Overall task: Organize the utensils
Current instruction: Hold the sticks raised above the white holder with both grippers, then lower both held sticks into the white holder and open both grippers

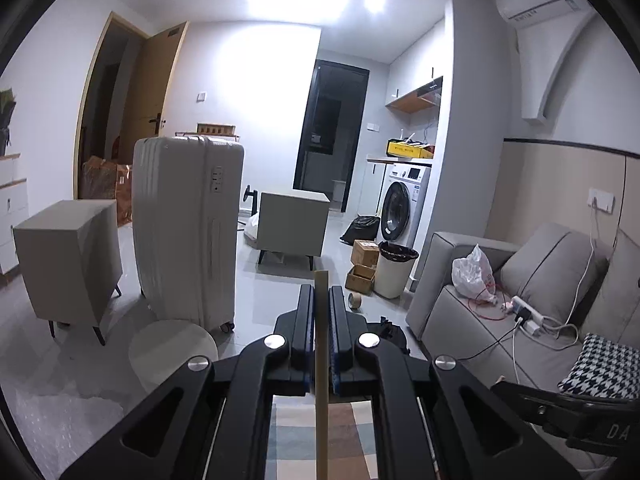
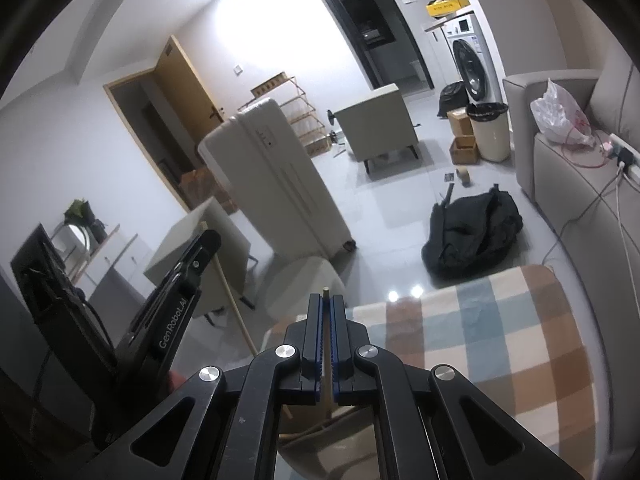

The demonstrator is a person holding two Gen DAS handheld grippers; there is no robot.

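The left tongs (image 1: 321, 292) are clamped on a flat pale wooden stick (image 1: 321, 360) that stands upright between the blue pads, its tip poking above them. Below lies a checked cloth (image 1: 344, 432). Ahead stands a white suitcase (image 1: 186, 228); a grey sofa (image 1: 500, 320) is right.

black jaws, blue pads, silver screws

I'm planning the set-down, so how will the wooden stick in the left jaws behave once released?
The wooden stick looks straight and unbent, so probably stiff. It is thin, so likely light. The left gripper, jaws shut on it, holds it near one end, so it may pivot or tip, then slide on the checked cloth.
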